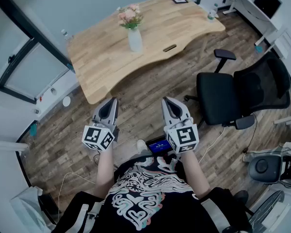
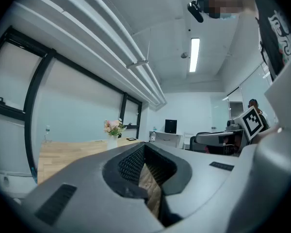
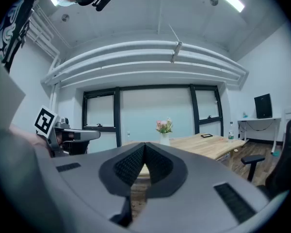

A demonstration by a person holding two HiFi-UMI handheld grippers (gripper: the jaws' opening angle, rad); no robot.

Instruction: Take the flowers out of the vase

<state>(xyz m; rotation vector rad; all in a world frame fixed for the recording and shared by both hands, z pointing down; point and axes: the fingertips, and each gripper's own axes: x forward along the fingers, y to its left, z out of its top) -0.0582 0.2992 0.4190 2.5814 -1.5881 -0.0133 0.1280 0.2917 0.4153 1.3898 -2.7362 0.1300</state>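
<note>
So, the worktop is pale wood with a wavy, curved front edge. A slim white vase stands upright on it, and the pink flowers are bunched in its neck. The floor is dark wood plank, and a black chair with a padded seat is off to the right. The left tongs and right tongs are smooth grey with ribbed black pads. Both are clenched on nothing, side by side over the floor, well apart from the vase.
</note>
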